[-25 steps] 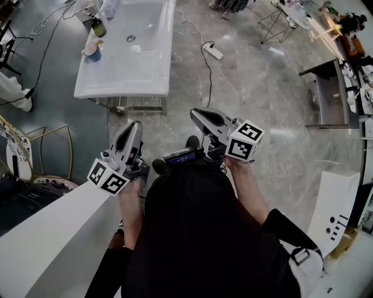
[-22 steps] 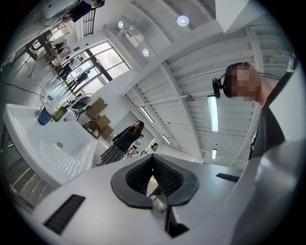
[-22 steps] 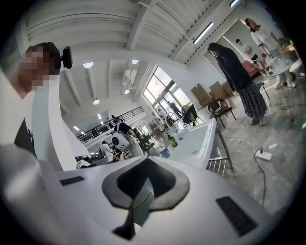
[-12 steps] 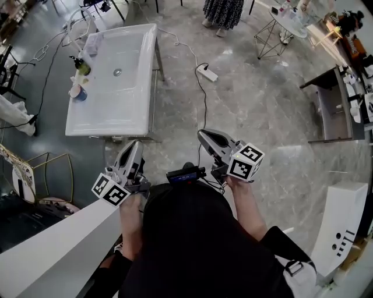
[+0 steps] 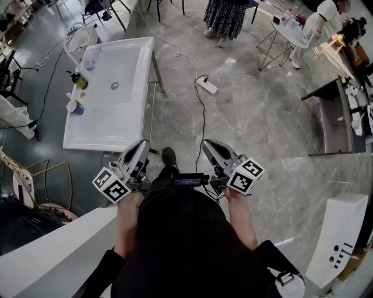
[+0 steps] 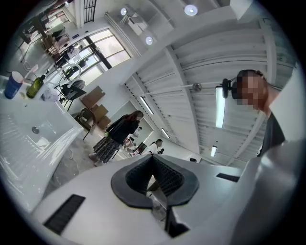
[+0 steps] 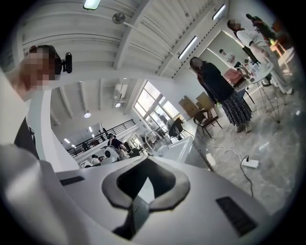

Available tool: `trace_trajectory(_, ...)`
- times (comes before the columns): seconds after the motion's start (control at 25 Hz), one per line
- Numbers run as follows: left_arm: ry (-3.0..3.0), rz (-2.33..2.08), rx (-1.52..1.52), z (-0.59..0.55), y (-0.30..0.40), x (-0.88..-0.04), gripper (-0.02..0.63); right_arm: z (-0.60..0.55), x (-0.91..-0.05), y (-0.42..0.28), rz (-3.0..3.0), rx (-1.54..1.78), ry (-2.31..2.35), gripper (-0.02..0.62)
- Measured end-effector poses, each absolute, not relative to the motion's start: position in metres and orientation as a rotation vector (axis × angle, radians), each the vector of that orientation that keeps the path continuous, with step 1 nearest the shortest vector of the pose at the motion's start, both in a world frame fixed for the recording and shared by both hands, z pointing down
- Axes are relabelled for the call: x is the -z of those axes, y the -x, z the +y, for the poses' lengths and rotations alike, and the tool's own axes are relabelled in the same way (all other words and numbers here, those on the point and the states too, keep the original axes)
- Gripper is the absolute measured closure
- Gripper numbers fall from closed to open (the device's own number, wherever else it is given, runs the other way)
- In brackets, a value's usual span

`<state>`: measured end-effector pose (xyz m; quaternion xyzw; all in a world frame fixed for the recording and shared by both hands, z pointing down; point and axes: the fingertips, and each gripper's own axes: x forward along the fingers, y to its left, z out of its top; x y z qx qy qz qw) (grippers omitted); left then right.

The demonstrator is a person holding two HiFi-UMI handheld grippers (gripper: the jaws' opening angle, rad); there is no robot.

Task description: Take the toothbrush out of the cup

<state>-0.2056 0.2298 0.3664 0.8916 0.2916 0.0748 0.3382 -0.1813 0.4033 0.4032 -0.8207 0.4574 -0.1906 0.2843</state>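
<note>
Head view: blue cup (image 5: 75, 107) stands on sink (image 5: 116, 123) edge, contents unclear.

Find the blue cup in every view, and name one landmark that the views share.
Head view: the blue cup stands at far left, on the left rim of the white sink.
Left gripper view: the cup is at the upper left edge.
Right gripper view: not in it.
Shared landmark: the person in the long patterned skirt.
</note>
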Motion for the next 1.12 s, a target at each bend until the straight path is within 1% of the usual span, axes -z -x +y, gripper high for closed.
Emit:
trace_trajectory(0.16, -2.286, 0.808, -0.174, 0.234, 0.164, -0.372, 0.600, 0.410, -0.409, 0.148, 1.187, 0.521, 2.244, 0.591)
trace_trajectory(0.36, -2.224, 0.820, -0.143, 0.224, 0.096, -0.385, 0.600, 0.404, -0.411, 0.087, 1.153, 0.548, 2.300, 0.591)
trace_trajectory(0.68, -2.171, 0.817, -0.085, 0.187, -0.018, -0.381, 0.600, 0.357, -0.403, -0.020, 1.201, 0.618, 2.345, 0.591)
trace_trajectory(0.84, -2.164, 0.771, -0.058, 0.154, -0.050, -0.392, 0.600, 0.332, -0.412, -0.059, 1.223, 0.672, 2.347, 0.591)
trace_trajectory(1.12, -2.185, 0.719, -0.021, 0.099, -0.082, -0.403, 0.600, 0.275, -0.421, -0.101, 1.307, 0.730, 2.349, 0.591)
